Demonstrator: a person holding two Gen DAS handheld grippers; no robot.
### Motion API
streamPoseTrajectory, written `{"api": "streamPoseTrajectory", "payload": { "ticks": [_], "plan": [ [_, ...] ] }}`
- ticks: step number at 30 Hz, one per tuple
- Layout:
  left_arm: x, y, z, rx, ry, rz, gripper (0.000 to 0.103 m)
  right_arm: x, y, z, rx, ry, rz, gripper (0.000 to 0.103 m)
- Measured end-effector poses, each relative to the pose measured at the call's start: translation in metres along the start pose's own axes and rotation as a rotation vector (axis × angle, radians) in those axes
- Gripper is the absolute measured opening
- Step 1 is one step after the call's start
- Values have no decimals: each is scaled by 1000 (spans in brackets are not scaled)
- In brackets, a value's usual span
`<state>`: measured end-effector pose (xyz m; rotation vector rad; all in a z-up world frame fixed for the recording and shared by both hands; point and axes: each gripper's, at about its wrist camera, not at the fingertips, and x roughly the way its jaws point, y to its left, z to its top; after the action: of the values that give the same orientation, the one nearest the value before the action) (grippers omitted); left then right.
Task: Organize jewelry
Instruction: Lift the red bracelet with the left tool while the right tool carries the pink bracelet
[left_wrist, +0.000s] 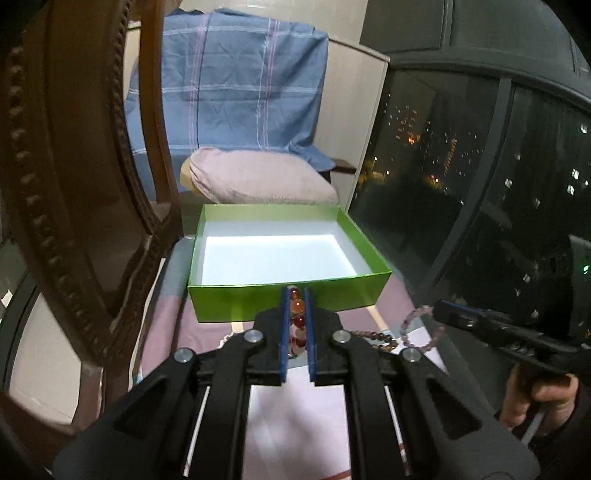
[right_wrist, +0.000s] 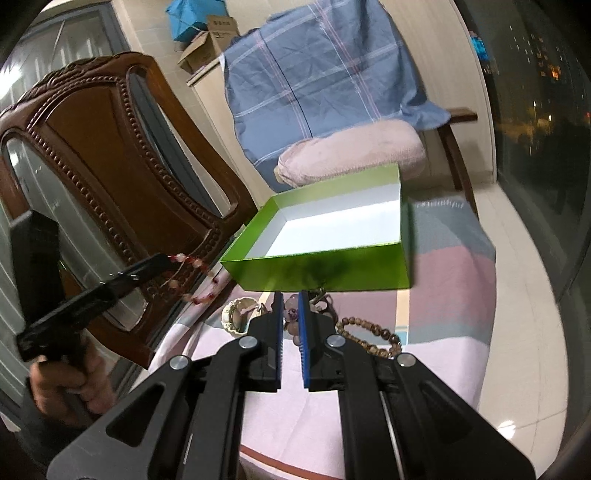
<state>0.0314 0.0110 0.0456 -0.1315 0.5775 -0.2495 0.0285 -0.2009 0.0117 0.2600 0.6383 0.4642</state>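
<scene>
Left gripper (left_wrist: 297, 295): I have it clamped on the red bracelet (left_wrist: 298, 317); orange and dark red beads sit pinched between the blue pads, and in the right wrist view the strand dangles, blurred, from the tip, lifted clear of the cloth.
Right gripper (right_wrist: 290, 301): I hold it closed on the lilac bracelet (right_wrist: 291, 314); from the left wrist view its loop of pale purple beads hangs from the tip just above the cloth.
Box (left_wrist: 291, 299): green, open, white inside, nothing in it; it sits on the cloth just beyond both grippers.
Brown bracelet (right_wrist: 373, 332): lies on the cloth near the box's front wall, right of my right gripper.
White bracelet (right_wrist: 236, 314): lies on the cloth to the left, near the chair.
Cloth (right_wrist: 450, 273): pink and grey blocks, covering the table.
Chair (right_wrist: 110, 155): carved dark wood, close on the left.
Hand (right_wrist: 70, 380): the person's left hand grips the handle.
</scene>
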Motion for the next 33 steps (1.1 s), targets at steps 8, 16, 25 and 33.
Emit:
{"api": "streamPoseTrajectory", "payload": {
  "ticks": [8,16,25,33],
  "plan": [
    [-15,-10,-16,4,-5,47,8,-2,15,-2,-91,-49,-102,8],
    [-13,-4,-20,6,13,36,8,3,20,-5,-108,-44,-113,8],
    [-12,-5,-20,16,22,40,8,7,22,-6,-114,-36,-115,8],
    [-7,-6,-21,24,35,46,8,7,22,-5,-118,-37,-118,8]
  ]
}}
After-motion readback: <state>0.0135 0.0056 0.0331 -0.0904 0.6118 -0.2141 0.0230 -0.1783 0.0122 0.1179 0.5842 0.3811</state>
